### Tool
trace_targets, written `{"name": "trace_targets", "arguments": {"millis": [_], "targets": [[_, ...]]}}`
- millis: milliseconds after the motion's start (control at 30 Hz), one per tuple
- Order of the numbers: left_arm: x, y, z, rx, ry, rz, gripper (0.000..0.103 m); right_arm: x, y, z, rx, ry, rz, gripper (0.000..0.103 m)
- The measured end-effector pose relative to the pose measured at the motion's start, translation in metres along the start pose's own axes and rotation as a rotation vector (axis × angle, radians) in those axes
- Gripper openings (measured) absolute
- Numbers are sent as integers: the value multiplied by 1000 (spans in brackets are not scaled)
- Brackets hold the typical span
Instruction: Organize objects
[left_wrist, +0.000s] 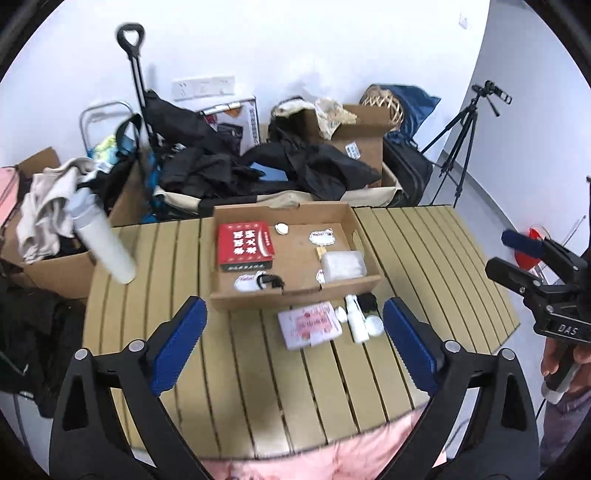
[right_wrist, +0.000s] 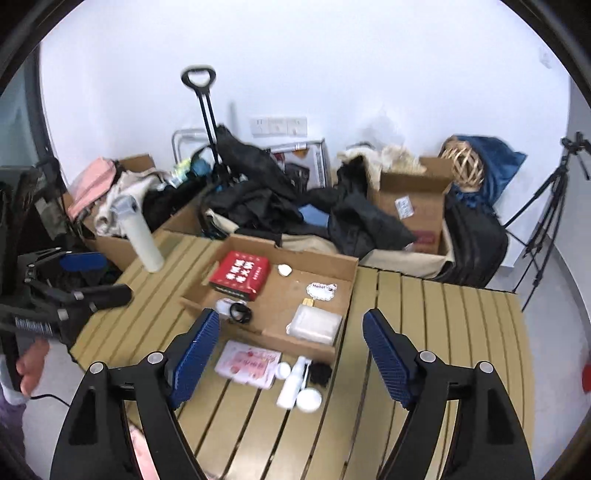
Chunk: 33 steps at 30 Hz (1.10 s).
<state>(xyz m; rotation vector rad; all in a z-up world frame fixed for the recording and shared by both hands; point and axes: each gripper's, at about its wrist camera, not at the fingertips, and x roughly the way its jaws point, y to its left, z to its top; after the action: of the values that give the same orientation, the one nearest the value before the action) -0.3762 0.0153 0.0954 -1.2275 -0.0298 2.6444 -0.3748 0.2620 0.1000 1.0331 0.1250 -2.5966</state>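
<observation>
A shallow cardboard tray (left_wrist: 295, 291) (right_wrist: 343, 266) sits on the slatted table. It holds a red box (left_wrist: 244, 242) (right_wrist: 240, 275), a clear plastic box (left_wrist: 342, 264) (right_wrist: 314, 324), a sticker (left_wrist: 321, 237) and a small black and white item (left_wrist: 258, 281). In front of the tray lie a pink card packet (left_wrist: 309, 324) (right_wrist: 248, 363), a white spray bottle (left_wrist: 356, 319) (right_wrist: 292, 384), a white round lid (right_wrist: 308, 399) and a black piece (right_wrist: 320, 373). My left gripper (left_wrist: 293, 325) is open above the table's near side. My right gripper (right_wrist: 290, 332) is open above the loose items.
A white tumbler (left_wrist: 105, 247) (right_wrist: 142, 236) stands at the table's far left corner. Cardboard boxes, dark clothes and bags crowd the floor behind the table. A tripod (left_wrist: 461, 147) stands at the right. Pink cloth (left_wrist: 332, 458) lies at the table's near edge.
</observation>
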Motion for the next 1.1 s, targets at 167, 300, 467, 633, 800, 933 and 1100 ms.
{"name": "trace_targets", "arguments": {"millis": [167,300,467,633,800,933,1100], "targets": [[-70,-3,-63,18,-97,-11,103,-55,21,-49,-14,-22,-13,83],[-103,-14,-145,58,-122,-47,103,-98,48,-123,-14,-97,0,83],[-117,-27,-245,20,-171,-45,103,-132,69,-217,176,-242,128,85],[-96,-51,-274,98,-142,-24,103,-117,109,-239,99,-209,86,86],[-87,-46,-268,75,-149,-56,103,-109,116,-237,98,-181,117,86],[-64,-43,-277,67,-112,-74,103,-90,112,-248,109,-116,140,86],[-3,-45,-265,117,-57,-93,103,-52,101,-254,84,-53,136,86]]}}
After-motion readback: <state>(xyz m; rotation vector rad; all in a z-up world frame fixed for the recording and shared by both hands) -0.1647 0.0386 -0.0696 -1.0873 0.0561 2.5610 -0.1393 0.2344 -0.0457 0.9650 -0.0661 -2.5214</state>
